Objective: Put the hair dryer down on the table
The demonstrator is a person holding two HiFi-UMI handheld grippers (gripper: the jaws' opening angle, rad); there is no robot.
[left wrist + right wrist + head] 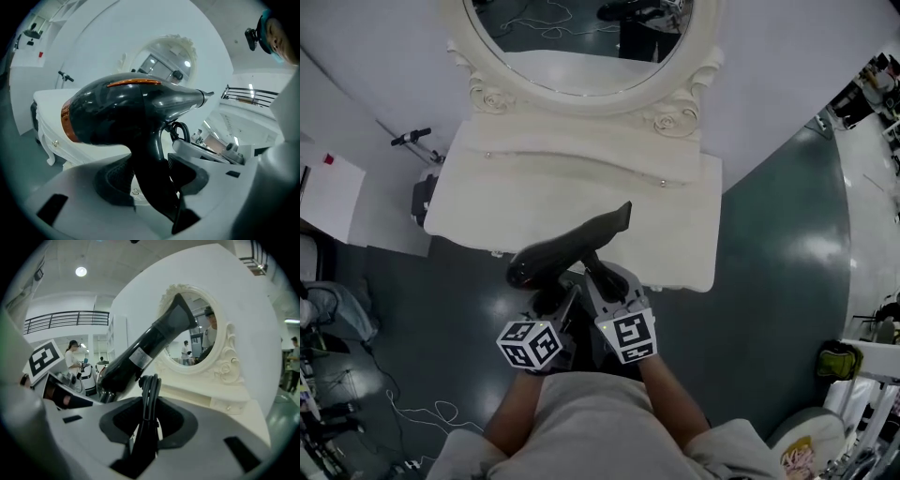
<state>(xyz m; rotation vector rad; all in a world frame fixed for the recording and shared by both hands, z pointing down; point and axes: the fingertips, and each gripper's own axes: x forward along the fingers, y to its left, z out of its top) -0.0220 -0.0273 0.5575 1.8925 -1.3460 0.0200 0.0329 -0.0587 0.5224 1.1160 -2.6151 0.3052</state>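
A glossy black hair dryer [567, 248] with an orange band hangs in the air over the front edge of the white dressing table [581, 192]. Its nozzle points up toward the mirror. My left gripper [549, 300] is shut on the dryer's handle [150, 164], with the body [126, 110] right above the jaws. My right gripper [605, 279] is shut on the folded black cord [147, 413] just below the dryer [140, 357]. Both grippers sit side by side, close to my body.
An oval mirror [581, 37] in a carved cream frame stands at the back of the table. Dark green floor [769, 262] surrounds it. Loose cables [412, 412] lie at the lower left, and bags and stools [839, 361] stand at the right.
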